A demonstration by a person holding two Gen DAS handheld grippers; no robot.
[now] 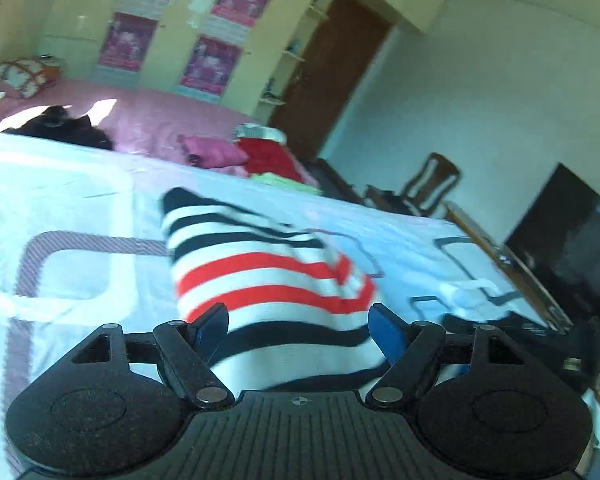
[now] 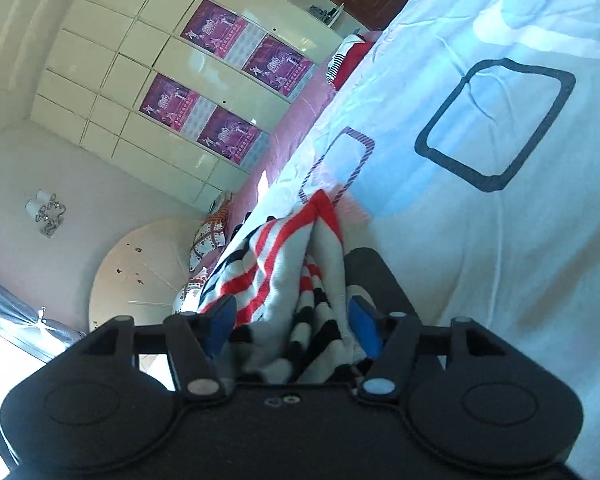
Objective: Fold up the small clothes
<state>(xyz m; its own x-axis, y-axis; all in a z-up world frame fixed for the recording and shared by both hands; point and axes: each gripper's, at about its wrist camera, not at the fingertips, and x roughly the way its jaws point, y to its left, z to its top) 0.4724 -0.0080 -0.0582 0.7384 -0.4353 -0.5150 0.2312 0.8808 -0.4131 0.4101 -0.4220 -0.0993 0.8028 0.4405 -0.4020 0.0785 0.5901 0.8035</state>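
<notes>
A small knit garment (image 1: 268, 276) with white, red and dark navy stripes lies on the pale blue bed sheet (image 1: 80, 200). My left gripper (image 1: 298, 320) is open, its blue pads on either side of the garment's near end. In the right wrist view the same striped garment (image 2: 284, 264) is bunched and lifted between my right gripper's (image 2: 294, 322) wide-apart blue pads; the fabric fills the gap, and I cannot tell whether the pads press on it.
A pile of other clothes, pink (image 1: 214, 152) and red (image 1: 270, 158), sits at the far side of the bed, with a dark garment (image 1: 60, 128) at the left. A wardrobe (image 2: 160, 80), a wooden chair (image 1: 432, 184) and a dark TV (image 1: 572, 252) stand around the bed.
</notes>
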